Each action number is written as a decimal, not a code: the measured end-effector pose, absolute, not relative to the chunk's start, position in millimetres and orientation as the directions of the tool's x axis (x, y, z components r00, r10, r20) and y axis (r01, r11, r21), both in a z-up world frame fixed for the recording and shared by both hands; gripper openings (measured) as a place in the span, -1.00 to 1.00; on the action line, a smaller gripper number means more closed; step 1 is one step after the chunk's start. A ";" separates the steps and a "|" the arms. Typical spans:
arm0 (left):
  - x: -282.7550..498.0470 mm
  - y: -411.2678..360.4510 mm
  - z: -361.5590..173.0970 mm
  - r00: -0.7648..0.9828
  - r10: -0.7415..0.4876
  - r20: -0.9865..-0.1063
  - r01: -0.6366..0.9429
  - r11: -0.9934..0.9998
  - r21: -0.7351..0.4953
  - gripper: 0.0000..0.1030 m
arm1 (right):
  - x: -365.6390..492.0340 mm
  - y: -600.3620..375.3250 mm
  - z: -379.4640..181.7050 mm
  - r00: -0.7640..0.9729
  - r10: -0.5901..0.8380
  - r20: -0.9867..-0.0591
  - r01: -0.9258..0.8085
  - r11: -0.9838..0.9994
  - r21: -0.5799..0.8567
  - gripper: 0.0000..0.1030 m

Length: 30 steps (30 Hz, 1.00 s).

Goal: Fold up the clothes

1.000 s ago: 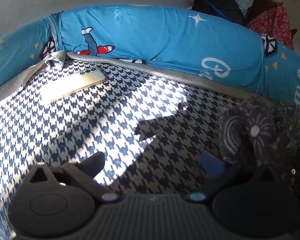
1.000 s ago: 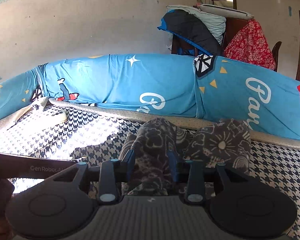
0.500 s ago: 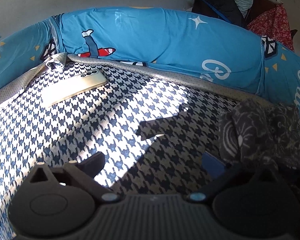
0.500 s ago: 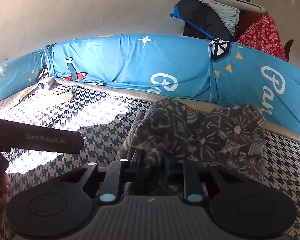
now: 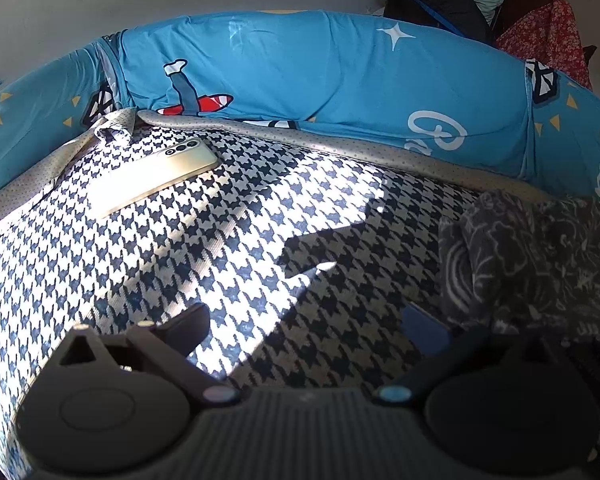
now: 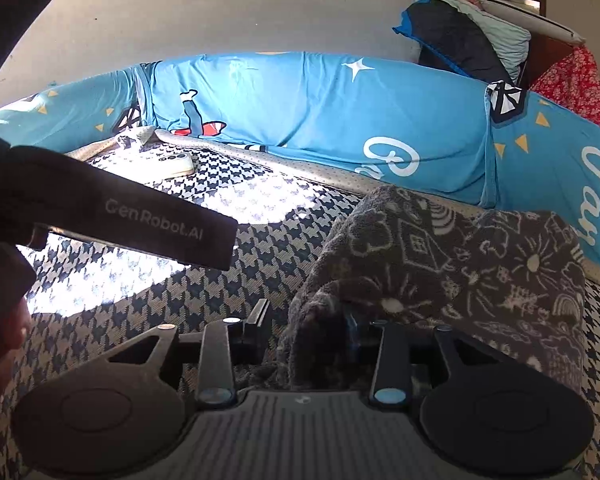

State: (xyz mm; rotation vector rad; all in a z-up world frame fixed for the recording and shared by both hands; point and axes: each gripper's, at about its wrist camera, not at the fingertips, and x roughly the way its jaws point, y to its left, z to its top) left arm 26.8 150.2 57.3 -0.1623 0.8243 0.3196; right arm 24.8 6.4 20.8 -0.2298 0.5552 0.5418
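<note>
A dark grey patterned garment (image 6: 460,264) lies bunched on the houndstooth bed cover (image 6: 260,208). In the left wrist view the garment (image 5: 520,256) sits at the right edge. My right gripper (image 6: 304,328) is low at its near left corner, its jaws opening. A fold of the cloth lies between the fingers, covering the right one, while the left finger (image 6: 256,328) stands clear of it. My left gripper (image 5: 306,326) hovers wide open over the bare bed cover (image 5: 220,248), left of the garment, nothing between its fingers.
A pale phone (image 5: 156,176) lies at the far left of the bed. A blue printed bolster (image 5: 320,72) rims the far side. Clothes (image 6: 480,40) are piled on furniture at the back right. The left gripper's housing (image 6: 140,216) and a hand (image 6: 0,340) fill the left.
The right gripper sank toward the bed with the garment, pinched tighter, then spread its jaws off the cloth. The garment now lies lower and flatter. The left gripper stayed still.
</note>
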 end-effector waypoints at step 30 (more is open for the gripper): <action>26.1 135.0 56.3 0.643 0.205 -0.738 -0.302 0.953 0.002 1.00 | 25.4 -37.1 47.7 0.711 0.407 -0.574 -0.480 0.877 0.027 -0.05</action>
